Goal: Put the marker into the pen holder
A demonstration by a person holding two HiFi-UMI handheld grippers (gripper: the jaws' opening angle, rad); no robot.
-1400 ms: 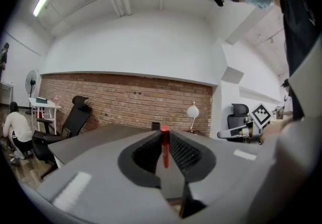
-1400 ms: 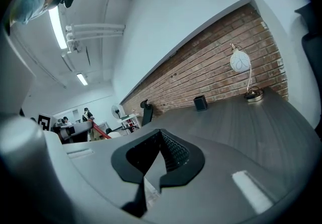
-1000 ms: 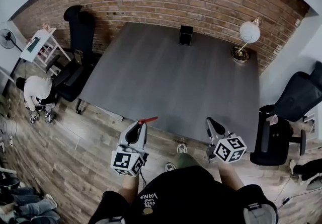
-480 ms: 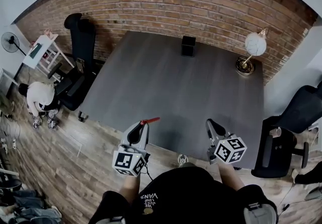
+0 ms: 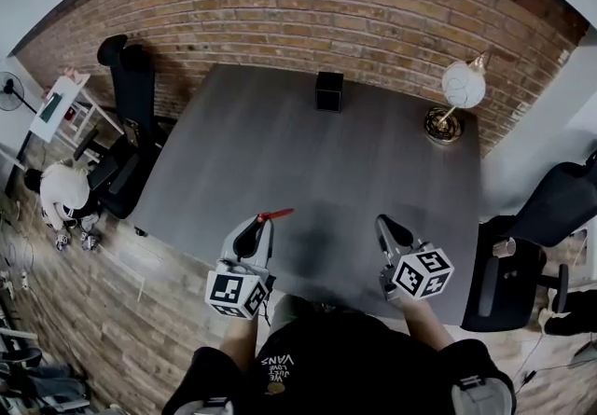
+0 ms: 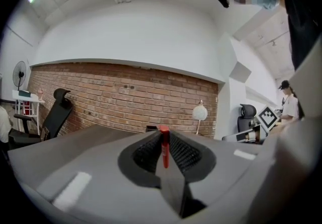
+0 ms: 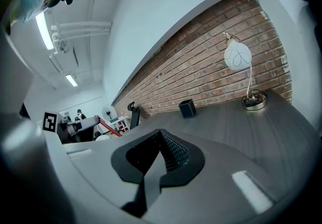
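A red marker (image 5: 274,214) sticks out of my left gripper (image 5: 257,227), whose jaws are shut on it over the near edge of the grey table (image 5: 308,152). From the left gripper view the marker (image 6: 164,146) stands upright between the closed jaws. The black pen holder (image 5: 328,91) stands at the table's far edge by the brick wall, also seen small in the right gripper view as the pen holder (image 7: 187,108). My right gripper (image 5: 387,231) hangs above the near right of the table, jaws closed with nothing in them. It also sees the left gripper's marker (image 7: 109,128) at its left.
A globe lamp (image 5: 454,91) on a brass base stands at the table's far right. Black office chairs stand at the left (image 5: 126,87) and right (image 5: 550,199). A white shelf (image 5: 58,105) and a crouching person (image 5: 63,191) are at the far left on the wood floor.
The view has shifted: the table now lies under both grippers instead of ahead of them. The marker stays clamped in the left gripper.
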